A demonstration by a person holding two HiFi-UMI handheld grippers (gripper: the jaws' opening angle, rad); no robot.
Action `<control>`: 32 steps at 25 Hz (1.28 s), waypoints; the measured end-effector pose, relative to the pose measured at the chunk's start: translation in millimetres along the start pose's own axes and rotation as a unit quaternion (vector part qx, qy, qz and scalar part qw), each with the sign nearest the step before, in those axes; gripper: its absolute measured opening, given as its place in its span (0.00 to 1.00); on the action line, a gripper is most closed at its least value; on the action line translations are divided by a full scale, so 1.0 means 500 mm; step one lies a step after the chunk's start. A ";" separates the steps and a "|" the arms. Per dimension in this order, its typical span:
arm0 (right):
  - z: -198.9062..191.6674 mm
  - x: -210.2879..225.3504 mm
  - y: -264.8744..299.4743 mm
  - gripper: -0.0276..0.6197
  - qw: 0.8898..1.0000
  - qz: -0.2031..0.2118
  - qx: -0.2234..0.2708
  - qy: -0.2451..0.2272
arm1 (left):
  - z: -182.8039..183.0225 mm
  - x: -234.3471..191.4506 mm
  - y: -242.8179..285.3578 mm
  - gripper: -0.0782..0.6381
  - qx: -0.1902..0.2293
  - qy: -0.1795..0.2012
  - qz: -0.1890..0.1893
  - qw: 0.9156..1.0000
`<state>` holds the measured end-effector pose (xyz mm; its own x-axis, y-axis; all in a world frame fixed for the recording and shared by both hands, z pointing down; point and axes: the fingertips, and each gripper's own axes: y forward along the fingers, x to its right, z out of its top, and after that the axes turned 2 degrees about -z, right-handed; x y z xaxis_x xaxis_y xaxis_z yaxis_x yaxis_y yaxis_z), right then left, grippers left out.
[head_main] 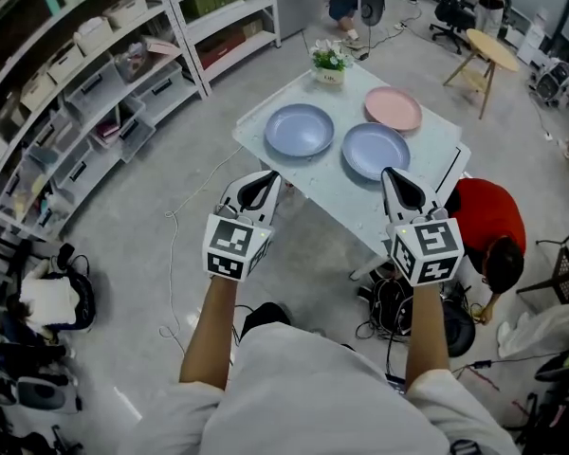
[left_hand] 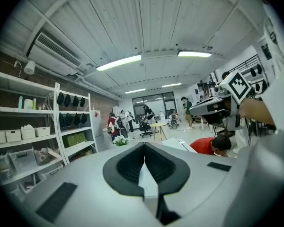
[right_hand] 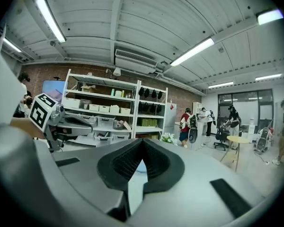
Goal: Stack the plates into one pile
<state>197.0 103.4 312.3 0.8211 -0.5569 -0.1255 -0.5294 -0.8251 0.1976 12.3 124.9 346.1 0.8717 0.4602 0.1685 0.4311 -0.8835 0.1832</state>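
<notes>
1. 3 plates lie apart on the table (head_main: 334, 193): a blue plate (head_main: 300, 129) by the left edge, another blue plate (head_main: 375, 150) nearer the front edge, and a pink plate (head_main: 393, 108) toward the far edge.
2. The left gripper (head_main: 262, 180) and right gripper (head_main: 396, 180) hang short of the front edge, jaws pinched together and empty. Unopened, they would shove a plate.
3. A thin rim could slip.
4. The flowers (head_main: 329, 57) stand at the far corner, easily knocked.
</notes>
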 end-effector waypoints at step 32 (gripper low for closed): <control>0.011 0.228 0.726 0.13 0.986 -0.136 -0.094 -0.004 | -0.111 -0.568 0.548 0.13 -0.025 0.006 -0.112 0.993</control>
<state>97.4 -260.0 364.5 0.9252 -0.3180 -0.2071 -0.2392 -0.9123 0.3323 -130.2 -243.0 402.2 0.7518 0.6463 0.1305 0.6015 -0.7534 0.2656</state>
